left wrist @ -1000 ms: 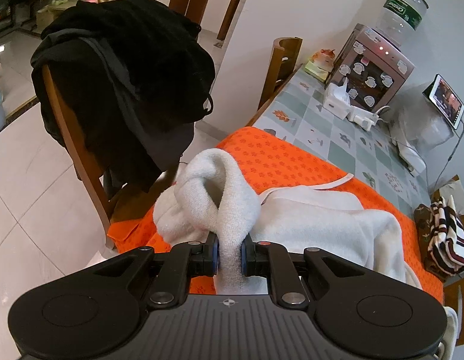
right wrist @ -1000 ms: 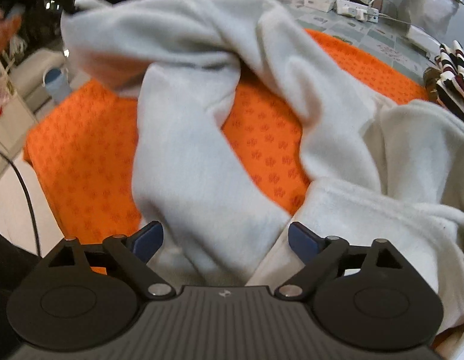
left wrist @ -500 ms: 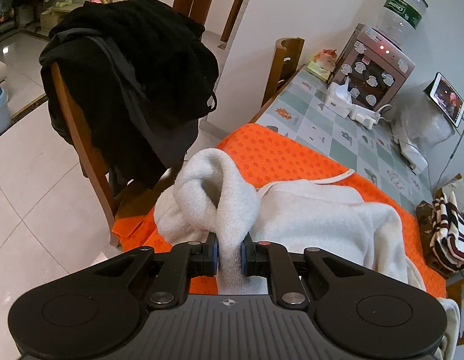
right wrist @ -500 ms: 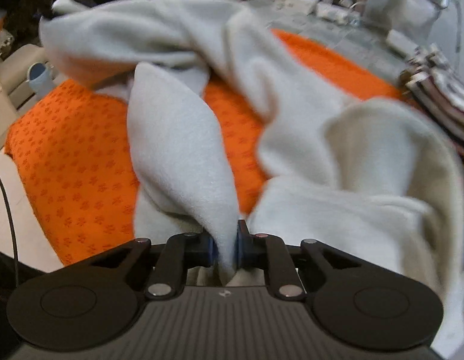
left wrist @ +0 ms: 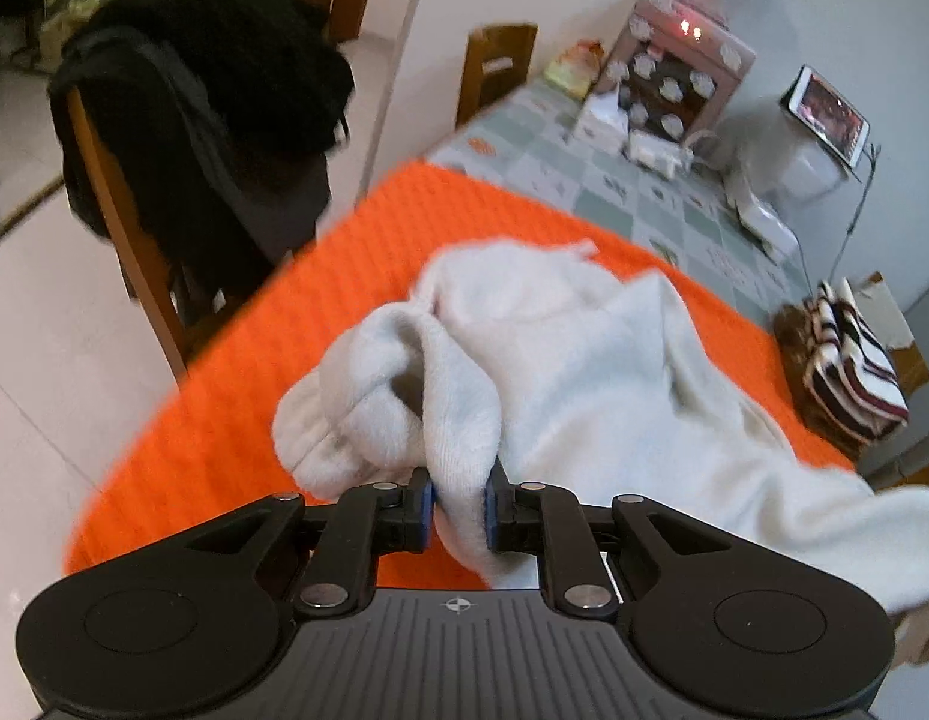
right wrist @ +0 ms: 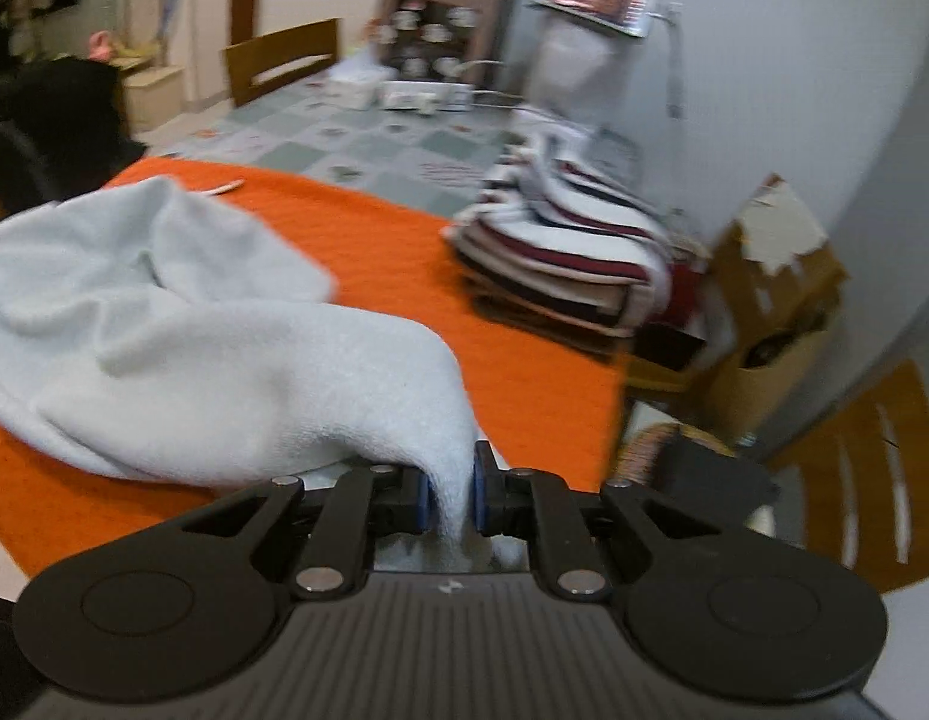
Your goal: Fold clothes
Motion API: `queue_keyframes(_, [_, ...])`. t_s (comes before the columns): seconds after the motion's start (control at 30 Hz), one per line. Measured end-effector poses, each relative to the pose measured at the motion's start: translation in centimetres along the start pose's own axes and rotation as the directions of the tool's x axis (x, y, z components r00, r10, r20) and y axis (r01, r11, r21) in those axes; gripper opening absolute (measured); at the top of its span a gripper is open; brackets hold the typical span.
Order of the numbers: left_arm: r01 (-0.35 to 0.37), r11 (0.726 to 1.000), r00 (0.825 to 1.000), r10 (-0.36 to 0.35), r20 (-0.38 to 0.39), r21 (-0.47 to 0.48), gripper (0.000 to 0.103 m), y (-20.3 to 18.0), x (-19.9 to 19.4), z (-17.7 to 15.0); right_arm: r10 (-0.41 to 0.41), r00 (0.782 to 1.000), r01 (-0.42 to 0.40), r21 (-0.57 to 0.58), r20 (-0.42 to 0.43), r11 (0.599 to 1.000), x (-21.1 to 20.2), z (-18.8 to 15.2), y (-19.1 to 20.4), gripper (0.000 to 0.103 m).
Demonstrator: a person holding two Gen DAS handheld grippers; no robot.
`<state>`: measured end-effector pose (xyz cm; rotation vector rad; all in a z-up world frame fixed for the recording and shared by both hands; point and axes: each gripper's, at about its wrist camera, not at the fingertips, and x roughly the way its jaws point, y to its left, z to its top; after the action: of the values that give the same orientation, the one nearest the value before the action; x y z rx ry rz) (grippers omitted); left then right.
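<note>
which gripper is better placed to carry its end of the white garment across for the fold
Probably the left. The left gripper is shut on a bunched end of the white garment, with bare orange mat beside it. The right gripper also grips it, but near the mat's edge beside the striped stack.

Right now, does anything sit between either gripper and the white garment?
Nothing visible does. The left gripper and right gripper are each shut on a fold of the white garment, which lies over the orange mat.
</note>
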<state>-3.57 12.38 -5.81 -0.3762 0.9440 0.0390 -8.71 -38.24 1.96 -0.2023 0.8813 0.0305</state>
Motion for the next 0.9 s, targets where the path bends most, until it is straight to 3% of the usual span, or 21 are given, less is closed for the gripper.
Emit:
queue_keyframes(0.13, [-0.01,1.0,0.999,0.01,-0.047,-0.012,0.021,-1.6,1.1,-4.1,-0.037,0.999,0.037,0.047,-0.008,0.998,-0.9,-1.7,-4.4,0.015])
queue_keyframes(0.27, [-0.046,0.999,0.997,0.045,-0.055,-0.008,0.024,-2.1,2.1,-7.2,-0.02,0.996,0.028,0.088,-0.088,0.996,1.4,-5.2,-6.8,0.015])
queue_keyframes(0.47, [-0.091,0.995,0.995,0.089,-0.044,-0.051,0.029,-1.4,2.4,-9.3,0.024,0.987,-0.007,0.108,-0.157,0.994,6.0,-9.0,-6.8,0.017])
queue_keyframes(0.53, [-0.096,0.993,0.995,0.095,-0.027,-0.071,0.039,-1.2,1.8,-9.6,0.037,0.986,-0.017,0.12,-0.16,0.993,6.8,-9.4,-7.0,0.021])
queue_keyframes(0.63, [-0.108,0.989,0.994,0.109,0.006,-0.104,0.059,-0.9,0.5,-10.0,0.055,0.985,-0.037,0.106,-0.166,0.994,6.8,-8.8,-6.9,0.027])
queue_keyframes(0.67, [-0.107,0.987,0.994,0.11,0.016,-0.122,0.062,-0.8,0.0,-10.1,0.053,0.984,-0.038,0.089,-0.168,0.995,6.4,-8.5,-6.6,0.028])
queue_keyframes(0.77, [-0.124,0.976,0.991,0.132,0.036,-0.178,0.062,0.1,-1.4,-10.2,0.057,0.984,-0.052,0.033,-0.17,0.998,5.0,-6.7,-6.0,0.036])
queue_keyframes(0.87, [-0.147,0.965,0.985,0.162,0.052,-0.215,0.062,0.6,-2.8,-9.6,0.074,0.986,-0.08,-0.03,-0.152,0.996,3.7,-4.5,-4.9,0.049])
queue_keyframes(0.9, [-0.157,0.964,0.984,0.171,0.052,-0.213,0.062,0.6,-3.2,-9.2,0.079,0.986,-0.088,-0.059,-0.144,0.994,3.2,-3.7,-4.3,0.059])
